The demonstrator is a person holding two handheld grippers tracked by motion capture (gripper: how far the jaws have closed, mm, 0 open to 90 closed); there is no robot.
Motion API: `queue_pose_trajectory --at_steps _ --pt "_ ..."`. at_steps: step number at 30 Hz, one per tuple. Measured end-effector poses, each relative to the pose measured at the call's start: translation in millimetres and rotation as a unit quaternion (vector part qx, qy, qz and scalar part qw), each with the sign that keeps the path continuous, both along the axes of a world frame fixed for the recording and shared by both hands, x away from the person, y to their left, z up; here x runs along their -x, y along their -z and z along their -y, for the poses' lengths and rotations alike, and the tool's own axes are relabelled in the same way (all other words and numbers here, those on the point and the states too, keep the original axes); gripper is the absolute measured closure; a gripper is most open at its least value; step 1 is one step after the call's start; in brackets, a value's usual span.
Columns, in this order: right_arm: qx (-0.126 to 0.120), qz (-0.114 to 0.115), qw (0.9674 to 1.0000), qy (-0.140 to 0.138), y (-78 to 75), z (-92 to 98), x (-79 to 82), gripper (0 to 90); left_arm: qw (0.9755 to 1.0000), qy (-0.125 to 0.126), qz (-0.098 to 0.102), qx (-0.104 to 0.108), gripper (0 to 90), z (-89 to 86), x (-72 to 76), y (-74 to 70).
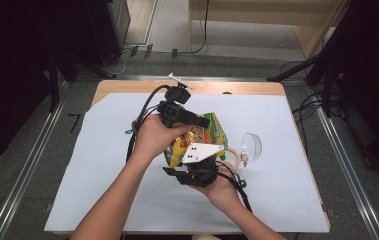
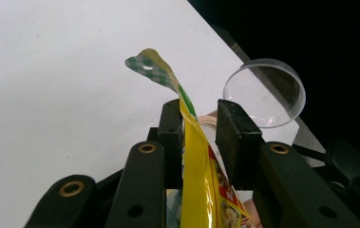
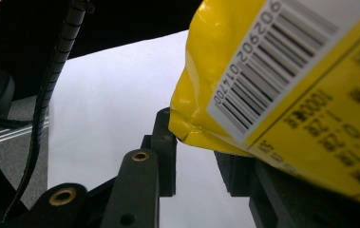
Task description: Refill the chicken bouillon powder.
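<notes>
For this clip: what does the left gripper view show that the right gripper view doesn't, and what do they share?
Left gripper view alone: the yellow plastic snack bag's green-checked top edge rising between the left tongs, the clear round plastic cup lying on its side beyond, and a pale ring-shaped object behind the bag.

Right gripper view alone: the bag's white barcode label above the right tongs, and a black ribbed cable.

Both: the yellow bag and the white table cover.

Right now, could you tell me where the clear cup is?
In the high view, the clear cup lies on its side on the white sheet, just right of the yellow packet.
</notes>
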State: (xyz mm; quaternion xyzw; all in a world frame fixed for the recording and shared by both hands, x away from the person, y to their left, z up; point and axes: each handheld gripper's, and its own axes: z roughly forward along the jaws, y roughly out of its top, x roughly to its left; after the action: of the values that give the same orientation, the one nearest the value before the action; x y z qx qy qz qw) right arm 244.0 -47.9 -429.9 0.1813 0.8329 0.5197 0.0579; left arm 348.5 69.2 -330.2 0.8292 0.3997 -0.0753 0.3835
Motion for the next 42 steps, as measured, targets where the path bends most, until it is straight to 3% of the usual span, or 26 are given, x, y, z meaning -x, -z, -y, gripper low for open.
queue_pose_trajectory --at_steps 10,23,32,42 --pt "0.000 -0.002 1.0000 0.000 -0.5 0.1 0.3 71.5 0.9999 0.004 -0.005 -0.012 79.0 0.4 -2.6 -0.4" --pt "-0.006 -0.013 0.9999 0.009 -0.9 2.8 -2.5 71.1 0.9998 0.008 -0.011 -0.017 79.6 6.3 -8.4 -0.1" --pt "-0.014 -0.015 0.9996 0.018 -2.5 4.7 -2.3 71.1 0.9995 0.012 -0.004 -0.028 80.1 13.4 -8.0 -4.0" --pt "-0.008 -0.010 0.9998 0.017 -0.9 4.4 -2.2 71.1 0.9997 0.010 -0.003 -0.022 79.6 11.6 -7.4 -1.9"
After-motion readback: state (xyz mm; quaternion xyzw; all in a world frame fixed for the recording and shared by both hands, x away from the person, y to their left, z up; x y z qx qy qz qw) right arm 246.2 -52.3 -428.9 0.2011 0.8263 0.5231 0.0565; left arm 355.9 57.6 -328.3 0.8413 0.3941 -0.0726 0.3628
